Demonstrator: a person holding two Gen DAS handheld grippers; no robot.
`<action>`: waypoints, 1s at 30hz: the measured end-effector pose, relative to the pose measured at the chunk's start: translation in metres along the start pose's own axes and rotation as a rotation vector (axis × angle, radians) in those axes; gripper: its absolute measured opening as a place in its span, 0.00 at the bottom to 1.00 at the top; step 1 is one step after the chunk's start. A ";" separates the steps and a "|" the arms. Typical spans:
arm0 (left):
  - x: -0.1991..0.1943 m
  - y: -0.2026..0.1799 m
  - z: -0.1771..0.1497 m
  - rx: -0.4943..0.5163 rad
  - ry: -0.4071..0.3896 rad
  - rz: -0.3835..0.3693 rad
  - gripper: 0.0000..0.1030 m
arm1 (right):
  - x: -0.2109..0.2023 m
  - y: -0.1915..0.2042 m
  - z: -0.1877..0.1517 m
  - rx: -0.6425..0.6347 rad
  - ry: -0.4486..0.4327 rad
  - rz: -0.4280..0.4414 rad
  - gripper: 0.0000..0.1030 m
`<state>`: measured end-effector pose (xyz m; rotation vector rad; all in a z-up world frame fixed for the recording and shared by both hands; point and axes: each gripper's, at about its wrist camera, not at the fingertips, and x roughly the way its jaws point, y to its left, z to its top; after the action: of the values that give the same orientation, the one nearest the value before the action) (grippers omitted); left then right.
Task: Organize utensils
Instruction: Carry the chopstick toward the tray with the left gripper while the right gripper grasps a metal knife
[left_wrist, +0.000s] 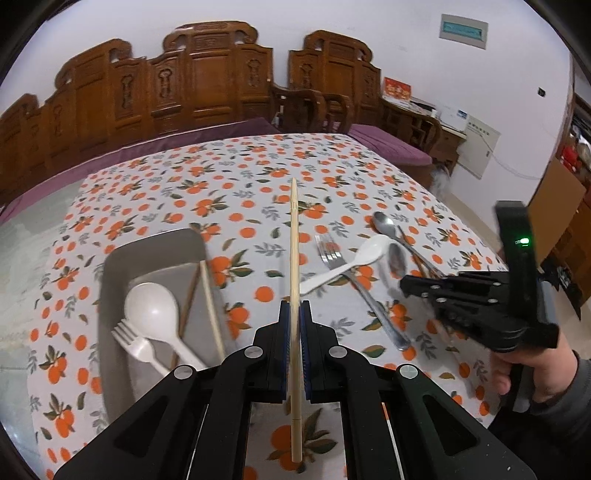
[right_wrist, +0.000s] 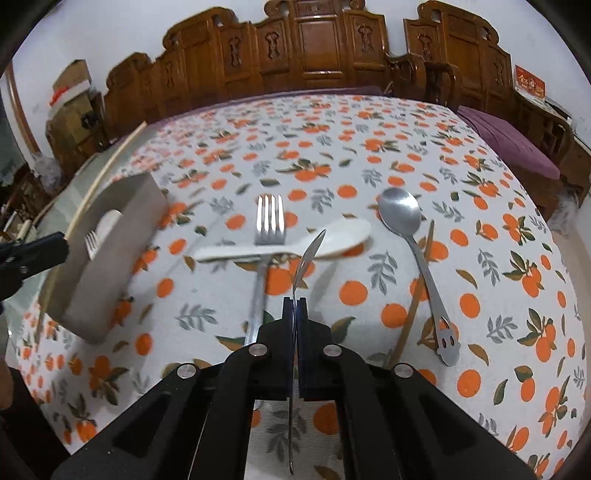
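Chopstick (left_wrist: 295, 295) first: the left gripper (left_wrist: 294, 314) is clamped on a pale wooden chopstick near its middle, so a long length sticks out ahead toward the centre of the frame and a shorter tail hangs back beneath the jaws. Held at one narrow spot like that, it could probably pivot between the pads, and its far tip could catch the wall of the grey tray (left_wrist: 110, 266) at the lower left of the left wrist view, where a white plastic spoon (left_wrist: 151, 314), a white plastic fork (left_wrist: 135, 345) and two more chopsticks (left_wrist: 210, 302) already lie. The right gripper (right_wrist: 295, 314) has its jaws closed on the thin handle of a small metal spoon (right_wrist: 308, 258), seen edge-on, with the bowl ahead at mid-frame. That handle is slim and smooth, so the spoon may well twist or slide out if it is swung fast. Its bowl hangs just over a white ladle-shaped spoon (right_wrist: 325, 240) lying across a metal fork (right_wrist: 270, 221), and a low sweep could knock both. A larger metal spoon (right_wrist: 402, 214) and a brown chopstick (right_wrist: 415, 295) wait on the orange-print tablecloth (right_wrist: 480, 258) at the right. With both tools headed for one tray, they might also collide.
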<state>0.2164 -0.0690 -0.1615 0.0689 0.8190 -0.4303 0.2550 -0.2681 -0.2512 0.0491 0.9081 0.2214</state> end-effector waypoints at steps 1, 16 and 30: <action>-0.002 0.005 0.000 -0.011 -0.003 0.010 0.04 | -0.002 0.001 0.001 0.000 -0.006 0.008 0.02; -0.009 0.061 -0.001 -0.134 -0.003 0.065 0.04 | -0.016 0.018 0.002 -0.035 -0.045 0.064 0.02; 0.021 0.083 -0.009 -0.176 0.080 0.121 0.04 | -0.026 0.032 0.007 -0.061 -0.069 0.105 0.02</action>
<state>0.2556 0.0015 -0.1914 -0.0274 0.9233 -0.2413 0.2400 -0.2415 -0.2226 0.0477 0.8302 0.3435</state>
